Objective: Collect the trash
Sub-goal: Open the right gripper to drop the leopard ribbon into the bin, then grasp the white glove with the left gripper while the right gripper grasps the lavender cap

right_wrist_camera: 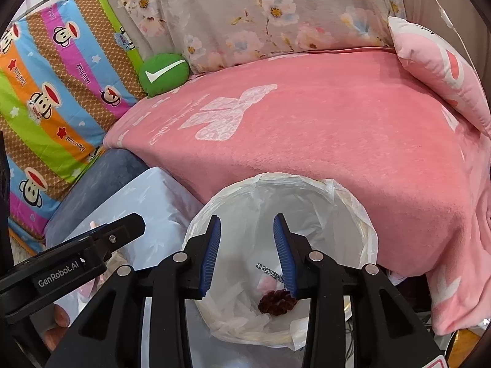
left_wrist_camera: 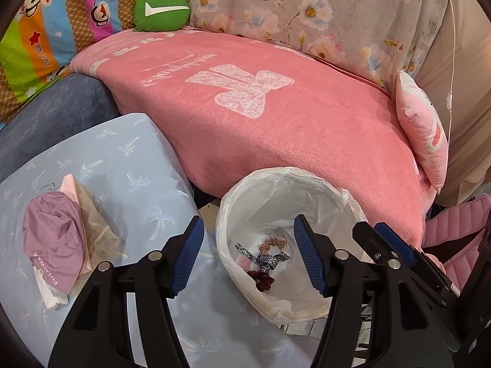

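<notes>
My left claw [left_wrist_camera: 248,254] hangs over the near-left part of the trash bin [left_wrist_camera: 343,196], and its two blue pads stand wide apart with nothing between them. My right claw [right_wrist_camera: 247,253] is also above the bin [right_wrist_camera: 365,227], more over its middle, and its pads are apart at a moderate gap; they hold nothing. In the left wrist view I see the right claw [left_wrist_camera: 396,245] at the right side of the bin, and in the right wrist view the left claw [right_wrist_camera: 122,230] comes in from the left edge, with fingers [right_wrist_camera: 59,317] of a person under it.

The bin is lined with a thin white plastic bag [left_wrist_camera: 239,214]. On its bottom lie the collected things: a dark red scrunchie [left_wrist_camera: 264,280], a leopard-pattern hair band [left_wrist_camera: 260,257] and a beige scrunchie [left_wrist_camera: 273,242]. From the right wrist view I see the dark red scrunchie [right_wrist_camera: 277,300] and a part of the leopard band [right_wrist_camera: 270,271] just below the right pad.

The bin stands just beside a bed with a pink blanket [left_wrist_camera: 307,128]. To the left there is a light blue surface [left_wrist_camera: 129,165], and on it lies a mauve cloth [left_wrist_camera: 52,239] on top of some pale folded pieces [left_wrist_camera: 92,211].
</notes>
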{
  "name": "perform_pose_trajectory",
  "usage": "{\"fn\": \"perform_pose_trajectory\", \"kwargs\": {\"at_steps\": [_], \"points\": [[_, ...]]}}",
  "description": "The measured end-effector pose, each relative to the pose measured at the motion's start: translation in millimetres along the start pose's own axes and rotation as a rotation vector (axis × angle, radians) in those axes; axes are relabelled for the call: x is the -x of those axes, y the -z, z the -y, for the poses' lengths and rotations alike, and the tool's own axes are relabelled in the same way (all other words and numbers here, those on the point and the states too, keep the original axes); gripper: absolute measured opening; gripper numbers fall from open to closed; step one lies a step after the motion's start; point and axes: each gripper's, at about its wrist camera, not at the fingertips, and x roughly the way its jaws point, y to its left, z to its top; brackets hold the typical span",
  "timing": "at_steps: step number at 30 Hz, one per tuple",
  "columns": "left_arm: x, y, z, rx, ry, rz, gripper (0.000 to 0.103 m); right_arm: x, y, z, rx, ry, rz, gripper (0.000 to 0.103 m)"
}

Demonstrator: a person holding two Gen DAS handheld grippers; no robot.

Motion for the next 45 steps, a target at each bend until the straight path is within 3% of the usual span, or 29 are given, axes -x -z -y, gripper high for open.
{"fn": "perform_pose_trajectory", "kwargs": {"at_steps": [14,19,31,45], "points": [[14.1,11.8,-32.1,0.069,-0.025,0.01,0.059,6.1,13.9,-32.3,0.054,-0.031,-0.021,0.038],[21.4,21.1,-53.5,0.108,-0.052,0.014,0.066,7.5,22.0,-51.3,0.083,-0.052,-0.032,0.038],[39.1,53.6,-126.8,0.227,-0.134,0.012,0.068,4.3,45.1,-104.9,0.164,-0.108,-0.079,0.038],[39.4,107.0,-219.3,0.385,-0.243,-0.06,0.068,-16.8,81.5,-187.4,0.286,-0.193,-0.155,0.041]]}}
